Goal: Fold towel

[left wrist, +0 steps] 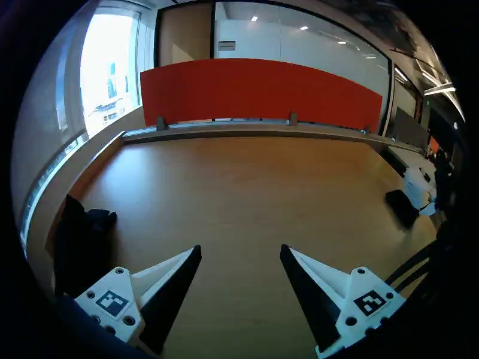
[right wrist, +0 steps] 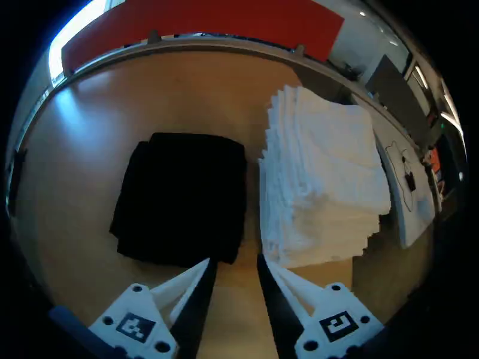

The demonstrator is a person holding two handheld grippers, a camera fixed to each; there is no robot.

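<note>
You hover over the wooden table.
Left claw released wide; right claw seemingly released, just below folded black towel and white towel stack.

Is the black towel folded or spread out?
Folded: the black towel lies as a compact layered rectangle beside the white towel stack.

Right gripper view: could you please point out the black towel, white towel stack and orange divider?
black towel (right wrist: 182, 197): right gripper view, centre of top face.
white towel stack (right wrist: 326, 173): right gripper view, middle of top towel.
orange divider (right wrist: 203, 21): right gripper view, front panel.
</note>
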